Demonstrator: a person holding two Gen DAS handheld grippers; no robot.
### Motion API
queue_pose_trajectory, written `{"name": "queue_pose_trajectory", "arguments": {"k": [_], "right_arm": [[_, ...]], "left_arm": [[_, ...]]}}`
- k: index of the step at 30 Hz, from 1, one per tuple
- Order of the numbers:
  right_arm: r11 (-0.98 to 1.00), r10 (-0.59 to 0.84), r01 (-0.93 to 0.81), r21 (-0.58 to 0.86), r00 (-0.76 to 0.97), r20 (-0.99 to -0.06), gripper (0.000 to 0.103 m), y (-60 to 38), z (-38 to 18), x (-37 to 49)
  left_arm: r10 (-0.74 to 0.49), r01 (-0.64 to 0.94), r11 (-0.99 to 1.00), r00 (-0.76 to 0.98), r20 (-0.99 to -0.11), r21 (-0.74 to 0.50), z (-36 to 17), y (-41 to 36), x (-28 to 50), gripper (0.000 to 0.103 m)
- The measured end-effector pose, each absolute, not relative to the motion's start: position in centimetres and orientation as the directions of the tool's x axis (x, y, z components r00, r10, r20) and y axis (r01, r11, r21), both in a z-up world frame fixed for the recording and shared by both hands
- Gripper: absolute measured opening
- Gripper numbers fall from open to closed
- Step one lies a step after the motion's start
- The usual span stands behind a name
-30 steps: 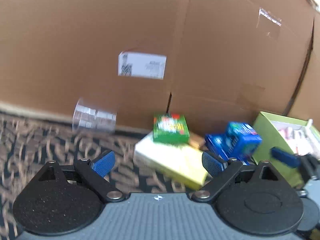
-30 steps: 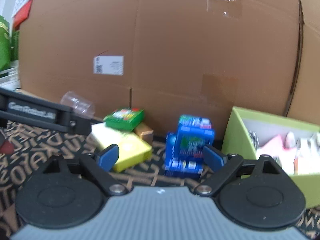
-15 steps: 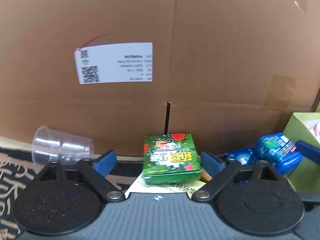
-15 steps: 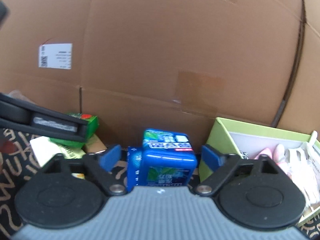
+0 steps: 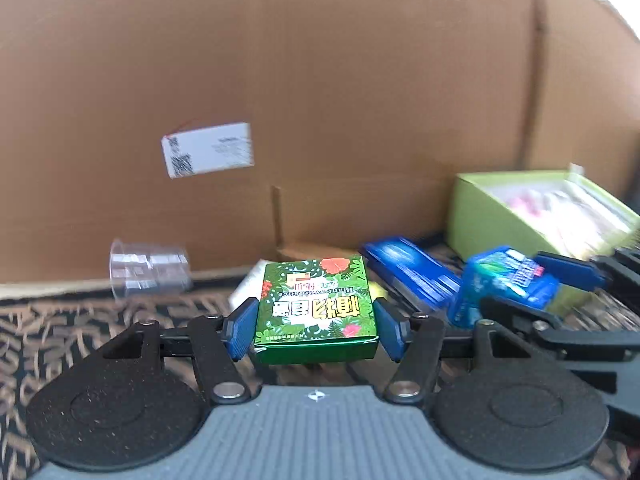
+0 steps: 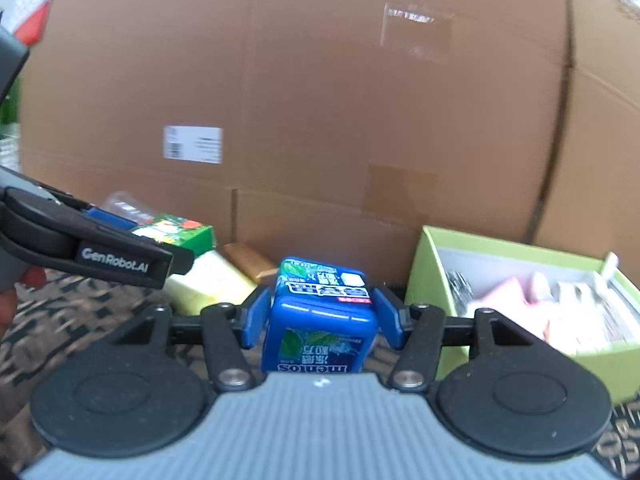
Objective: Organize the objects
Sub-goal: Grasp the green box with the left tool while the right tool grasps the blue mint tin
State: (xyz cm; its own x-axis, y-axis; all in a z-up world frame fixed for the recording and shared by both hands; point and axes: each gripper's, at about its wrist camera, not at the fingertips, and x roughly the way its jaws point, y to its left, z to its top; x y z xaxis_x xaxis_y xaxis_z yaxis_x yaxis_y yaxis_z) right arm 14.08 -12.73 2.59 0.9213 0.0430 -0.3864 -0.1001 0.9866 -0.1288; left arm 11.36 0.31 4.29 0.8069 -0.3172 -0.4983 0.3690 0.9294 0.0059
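Green box (image 5: 316, 306) glossy printed card; blue container (image 6: 322, 320) shiny plastic; big carton (image 5: 320, 92) matt cardboard.

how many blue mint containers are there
2: one blue mint container sits between the right claw's pads; a second blue container lies on the patterned mat behind. Others may be hidden.

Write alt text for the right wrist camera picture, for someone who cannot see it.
The right gripper clamps a blue Mentos tub between its blue pads, its jaws having just closed in on it. To its right sits an open lime-green box of small items; to its left, the left gripper holds a green leafy-print box, against a cardboard wall.
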Motion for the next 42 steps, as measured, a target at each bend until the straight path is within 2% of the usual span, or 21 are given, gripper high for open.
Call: {"name": "queue_pose_trajectory", "arguments": {"k": [5,9,10,11,13,22,29,35,42], "right_arm": [[0.984,0.047,-0.114,-0.136,0.906,-0.421,0.057,-13.6,2.2,6.9],[0.986,0.03,-0.104,-0.132,0.88,-0.474,0.056,-14.3,0.9,4.1],[0.988,0.031,-0.099,-0.118,0.879,-0.476,0.058,-14.5,0.7,3.0],[0.99,0.032,-0.093,-0.105,0.878,-0.478,0.061,-14.7,0.6,2.7],[0.994,0.035,-0.082,-0.077,0.878,-0.477,0.082,-15.1,0.5,2.3],[0.994,0.07,-0.101,-0.039,0.872,-0.484,0.087,-16.3,-0.3,1.7],[0.989,0.095,-0.139,-0.042,0.836,-0.54,0.084,-16.0,-0.9,3.1],[0.99,0.093,-0.138,-0.038,0.823,-0.561,0.068,-15.9,-1.0,3.5],[0.988,0.098,-0.149,-0.048,0.827,-0.554,0.067,-15.6,-0.8,3.7]], "left_arm": [[-0.352,0.405,0.914,0.77,-0.531,-0.019,2.5,-1.5,4.9,0.065],[-0.377,0.433,0.9,0.705,-0.601,-0.056,-0.3,-1.9,4.4,0.067],[-0.356,0.424,0.905,0.696,-0.623,-0.044,-0.7,-2.1,4.2,0.068],[-0.331,0.408,0.913,0.697,-0.636,-0.027,-1.0,-2.2,3.6,0.074],[-0.29,0.375,0.927,0.713,-0.638,-0.002,-1.2,-2.0,3.2,0.079],[-0.287,0.329,0.943,0.715,-0.637,-0.056,-1.3,-1.4,4.1,0.082],[-0.284,0.334,0.941,0.711,-0.644,-0.046,-1.8,-2.4,6.0,0.084],[-0.307,0.374,0.927,0.718,-0.625,-0.025,-2.2,-2.5,6.0,0.083],[-0.298,0.369,0.929,0.721,-0.626,-0.017,-2.2,-2.2,6.2,0.082]]}}
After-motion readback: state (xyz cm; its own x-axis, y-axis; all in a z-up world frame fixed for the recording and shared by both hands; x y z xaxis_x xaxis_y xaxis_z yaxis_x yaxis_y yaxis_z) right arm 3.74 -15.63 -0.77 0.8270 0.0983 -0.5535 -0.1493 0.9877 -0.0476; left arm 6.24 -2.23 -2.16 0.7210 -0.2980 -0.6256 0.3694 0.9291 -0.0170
